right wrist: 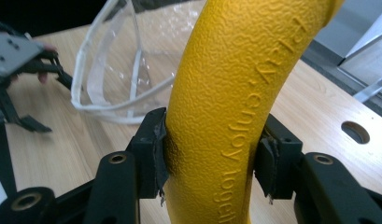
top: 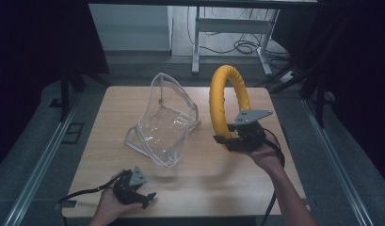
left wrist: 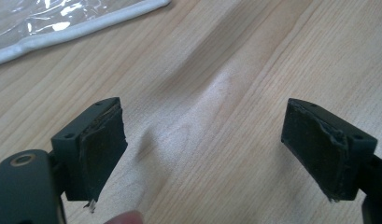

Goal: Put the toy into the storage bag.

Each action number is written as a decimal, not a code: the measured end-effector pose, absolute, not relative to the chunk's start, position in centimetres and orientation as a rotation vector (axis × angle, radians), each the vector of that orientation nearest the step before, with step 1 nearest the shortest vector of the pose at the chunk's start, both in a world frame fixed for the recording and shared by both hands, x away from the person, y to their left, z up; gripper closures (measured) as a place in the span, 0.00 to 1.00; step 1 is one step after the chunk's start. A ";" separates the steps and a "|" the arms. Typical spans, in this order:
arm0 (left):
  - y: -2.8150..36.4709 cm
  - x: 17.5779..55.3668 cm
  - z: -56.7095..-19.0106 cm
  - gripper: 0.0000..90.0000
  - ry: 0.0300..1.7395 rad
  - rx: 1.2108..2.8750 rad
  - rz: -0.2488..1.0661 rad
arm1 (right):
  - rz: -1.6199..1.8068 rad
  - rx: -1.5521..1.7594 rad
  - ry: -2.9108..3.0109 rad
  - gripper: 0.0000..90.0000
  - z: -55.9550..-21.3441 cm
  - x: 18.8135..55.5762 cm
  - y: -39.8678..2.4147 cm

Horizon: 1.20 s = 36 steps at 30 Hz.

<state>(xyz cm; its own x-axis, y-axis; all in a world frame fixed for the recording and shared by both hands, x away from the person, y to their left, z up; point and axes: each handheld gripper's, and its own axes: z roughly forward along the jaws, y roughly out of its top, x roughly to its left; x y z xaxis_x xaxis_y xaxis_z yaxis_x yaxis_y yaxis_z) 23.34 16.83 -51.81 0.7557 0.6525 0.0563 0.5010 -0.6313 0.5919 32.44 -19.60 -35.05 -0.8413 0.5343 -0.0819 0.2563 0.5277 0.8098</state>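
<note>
Progress: the yellow foam ring has been gripped and is held clear of the wooden table; placing it in the clear plastic bag is judged to remain.
Right gripper: clamped on the ring's lower arc.
Left gripper: jaws wide, nothing between them, rested near the table's front edge.
Ring location: right of the bag, apart from it.
Ring orientation: stood upright on edge, its long axis vertical, its opening faced sideways across the table.

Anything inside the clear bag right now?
The clear plastic bag stands open on the wooden table; through its walls nothing solid shows inside. Glare hides part of its bottom. The yellow ring is outside it, clamped in the right gripper.
</note>
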 end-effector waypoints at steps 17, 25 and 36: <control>16.9 23.4 -51.7 0.15 0.862 2.397 0.361 | 1.447 0.627 2.382 0.56 -33.8 32.1 -19.0; 17.0 23.3 -51.6 0.15 0.865 2.392 0.363 | 1.508 0.621 2.372 0.55 -33.6 32.1 -18.8; 17.0 23.3 -51.6 0.15 0.864 2.394 0.366 | 1.579 0.616 2.338 0.55 -33.0 31.9 -18.6</control>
<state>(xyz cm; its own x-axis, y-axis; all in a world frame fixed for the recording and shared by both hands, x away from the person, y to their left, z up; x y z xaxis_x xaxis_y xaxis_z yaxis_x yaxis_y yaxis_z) 23.32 16.99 -51.61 0.7545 0.6532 0.0627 0.4997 -0.6339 0.5904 31.87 -18.60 -33.01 -0.8782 0.4775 0.0265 0.2027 0.3216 0.9249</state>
